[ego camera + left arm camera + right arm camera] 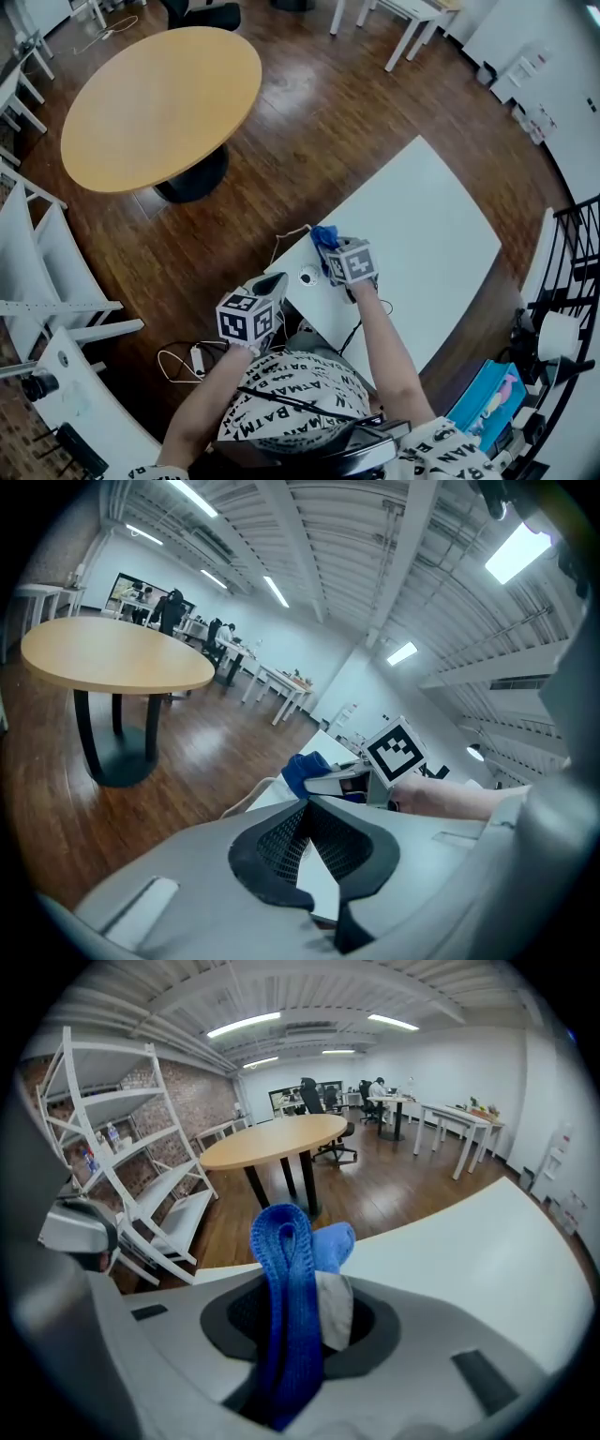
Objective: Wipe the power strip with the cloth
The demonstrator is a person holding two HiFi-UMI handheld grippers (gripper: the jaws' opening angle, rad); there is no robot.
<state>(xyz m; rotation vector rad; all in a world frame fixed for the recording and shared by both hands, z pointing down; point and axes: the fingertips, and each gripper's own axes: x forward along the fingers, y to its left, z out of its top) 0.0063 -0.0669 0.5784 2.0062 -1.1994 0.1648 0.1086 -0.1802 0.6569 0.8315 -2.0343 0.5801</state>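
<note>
My right gripper [333, 249] is shut on a blue cloth [323, 236] just above the near-left corner of the white table [441, 234]. In the right gripper view the folded cloth [291, 1279] stands up between the pads of that gripper [305, 1290]. My left gripper [279, 280] reaches in from the left at the table's corner. Its jaws meet at the tips, and my left gripper [306, 804] has a white piece wedged between the pads, which looks like the power strip [313, 878]. A small white round-ended part [308, 276] shows between the two grippers. A thin cable [281, 240] hangs off the table edge.
A round wooden table [159, 103] stands on the wood floor to the far left. White shelving [47, 272] is at the left. Cables and an adapter [192, 361] lie on the floor below the corner. A black railing [572, 281] stands at the right.
</note>
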